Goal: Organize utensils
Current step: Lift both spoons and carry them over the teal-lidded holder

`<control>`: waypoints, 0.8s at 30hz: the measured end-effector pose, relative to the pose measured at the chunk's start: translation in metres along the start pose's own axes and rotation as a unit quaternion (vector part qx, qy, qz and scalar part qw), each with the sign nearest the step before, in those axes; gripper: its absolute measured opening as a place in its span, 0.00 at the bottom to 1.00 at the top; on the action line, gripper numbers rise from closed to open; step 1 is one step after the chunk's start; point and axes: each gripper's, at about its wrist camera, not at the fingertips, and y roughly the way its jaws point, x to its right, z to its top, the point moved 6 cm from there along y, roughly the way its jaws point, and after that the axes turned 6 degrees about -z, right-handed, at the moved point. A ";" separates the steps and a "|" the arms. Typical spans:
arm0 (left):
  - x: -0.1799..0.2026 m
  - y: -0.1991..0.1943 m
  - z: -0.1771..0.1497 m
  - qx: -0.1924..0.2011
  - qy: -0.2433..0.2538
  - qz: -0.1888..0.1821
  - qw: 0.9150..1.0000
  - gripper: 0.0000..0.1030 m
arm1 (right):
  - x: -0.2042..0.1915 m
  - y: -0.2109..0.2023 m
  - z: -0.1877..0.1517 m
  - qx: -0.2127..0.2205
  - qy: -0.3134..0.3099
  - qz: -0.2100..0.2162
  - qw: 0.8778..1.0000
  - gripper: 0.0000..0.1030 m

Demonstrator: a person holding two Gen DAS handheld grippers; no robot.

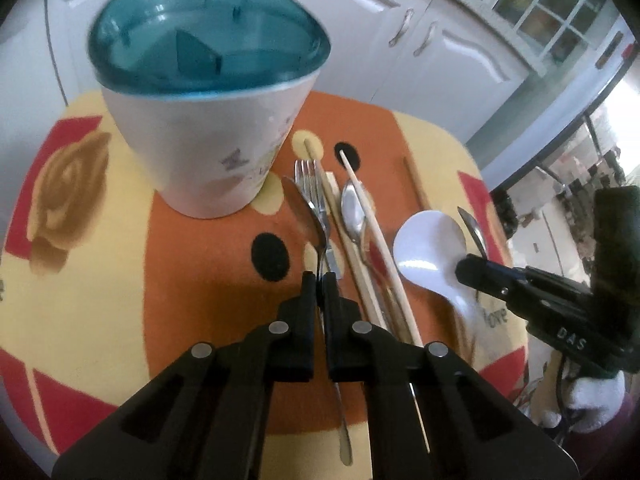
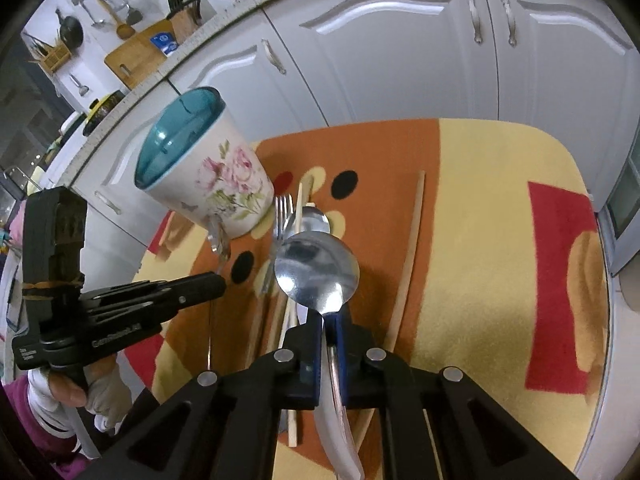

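at the right of the left wrist view, white letters "das" stand on the black body of the right gripper [image 1: 466,270]. just left of it, the mat [image 1: 200,272] shows part of a word, "ove".

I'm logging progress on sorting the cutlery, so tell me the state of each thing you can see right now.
left gripper: shut on slim metal spoon
right gripper: shut on large metal spoon
utensil holder: upright on mat, nothing seen inside
fork: lying flat on mat
loose metal spoon: lying on mat among chopsticks
chopsticks: lying on mat
white rice spoon: lying on mat, bowl up
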 end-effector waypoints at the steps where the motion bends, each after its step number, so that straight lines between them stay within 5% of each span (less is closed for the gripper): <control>1: 0.002 -0.005 0.001 0.005 0.001 -0.003 1.000 0.01 | -0.001 -0.002 0.000 0.002 0.004 0.004 1.000 0.06; 15: 0.010 -0.044 0.002 0.043 0.006 -0.017 0.999 0.02 | -0.014 -0.015 0.001 0.003 0.013 0.027 1.000 0.05; 19: 0.008 -0.046 -0.002 0.045 0.003 -0.014 0.999 0.02 | -0.017 -0.016 0.001 0.006 0.034 0.063 0.997 0.05; 22: 0.008 -0.048 0.000 0.048 0.001 -0.016 0.999 0.02 | -0.014 -0.010 -0.002 -0.006 0.028 0.032 0.999 0.05; 24: 0.007 -0.049 0.000 0.051 0.001 -0.014 0.999 0.02 | -0.015 -0.016 -0.001 0.002 0.040 0.051 0.998 0.05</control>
